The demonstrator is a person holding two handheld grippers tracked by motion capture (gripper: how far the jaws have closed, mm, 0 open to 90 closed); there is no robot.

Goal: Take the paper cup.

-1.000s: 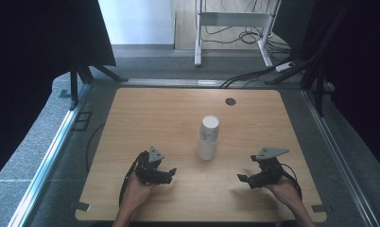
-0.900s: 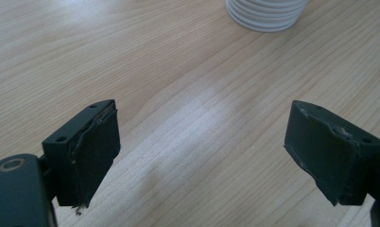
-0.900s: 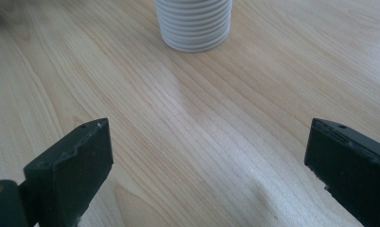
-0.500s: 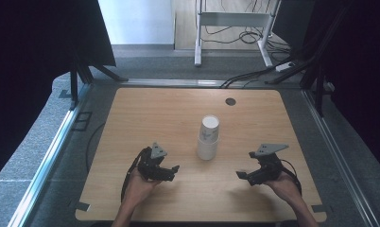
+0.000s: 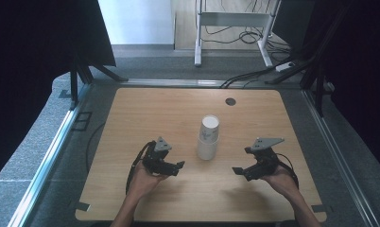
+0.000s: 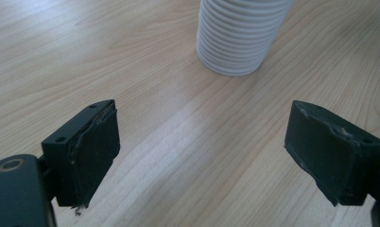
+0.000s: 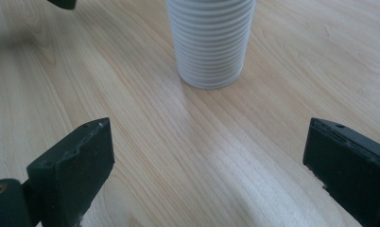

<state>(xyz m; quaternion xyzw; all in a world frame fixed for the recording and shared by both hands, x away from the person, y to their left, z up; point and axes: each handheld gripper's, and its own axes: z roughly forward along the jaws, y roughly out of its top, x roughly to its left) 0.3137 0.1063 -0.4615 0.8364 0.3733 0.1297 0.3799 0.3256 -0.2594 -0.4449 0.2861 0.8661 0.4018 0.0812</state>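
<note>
The stack of white ribbed paper cups (image 5: 208, 138) stands upright near the middle of the light wooden bench (image 5: 145, 113), mouth up, long axis vertical. The left gripper (image 5: 175, 167) and right gripper (image 5: 240, 172) flank the stack, each apart from it and aimed toward it. Fingers (image 6: 91, 142) of both grippers stand wide with nothing between them. The step in hand appears to be the approach. Bring one gripper in level at the stack's lower body to steady it; take the top cup just below its rim, and pull straight up along the axis to avoid tipping the stack.
</note>
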